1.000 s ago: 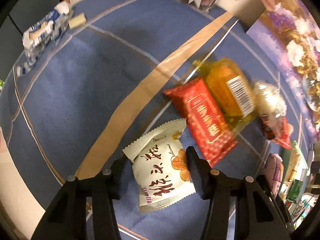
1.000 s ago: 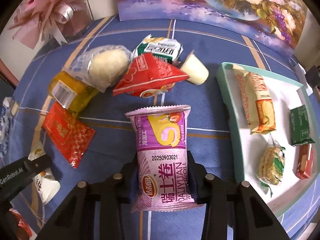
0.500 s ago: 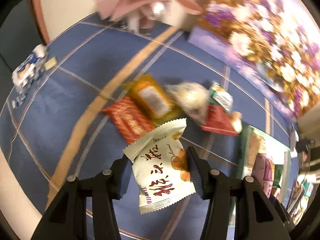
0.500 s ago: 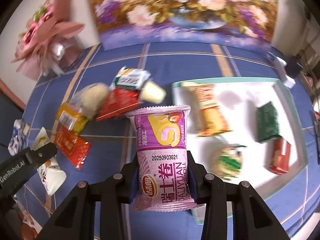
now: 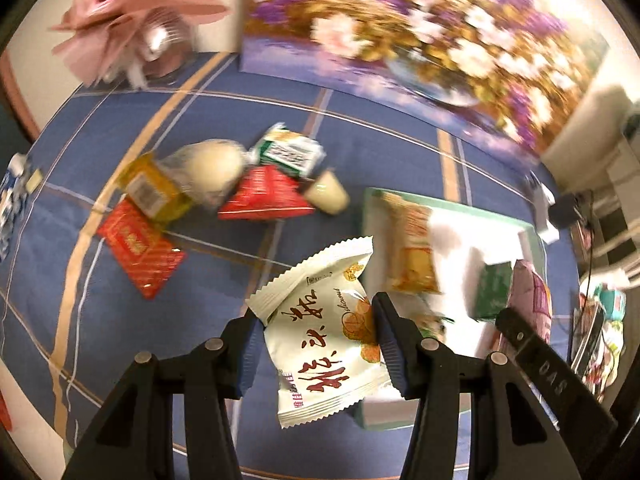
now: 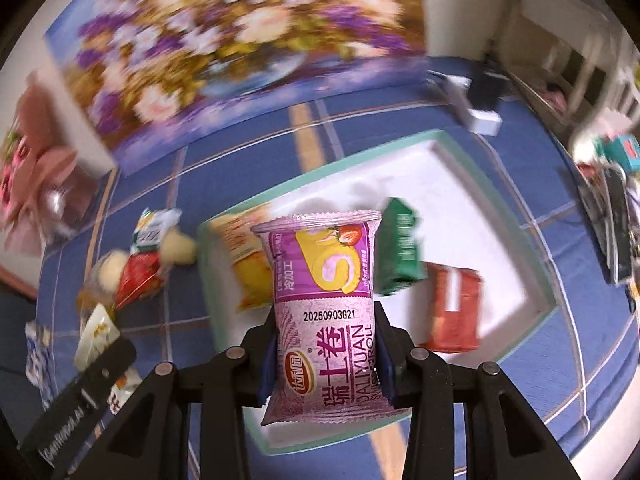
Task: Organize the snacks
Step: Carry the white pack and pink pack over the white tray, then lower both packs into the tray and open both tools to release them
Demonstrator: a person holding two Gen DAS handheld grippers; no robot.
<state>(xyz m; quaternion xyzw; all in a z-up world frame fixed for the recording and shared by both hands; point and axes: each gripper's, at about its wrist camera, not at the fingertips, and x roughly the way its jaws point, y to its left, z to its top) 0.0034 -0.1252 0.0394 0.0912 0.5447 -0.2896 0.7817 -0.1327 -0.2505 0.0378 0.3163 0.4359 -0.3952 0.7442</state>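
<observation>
My left gripper (image 5: 318, 344) is clamped on a cream snack packet (image 5: 326, 334), lower edge cut behind the jaws, held over the blue tablecloth (image 5: 120, 120) at the near corner of the white tray (image 5: 472, 232). My right gripper (image 6: 325, 350) is clamped on a purple Swiss roll packet (image 6: 326, 312), held above the tray, hiding part of a yellow packet (image 6: 248, 276). Tray snacks ahead are motion-blurred. A loose pile (image 5: 224, 184) sits ahead-left, labels unreadable.
</observation>
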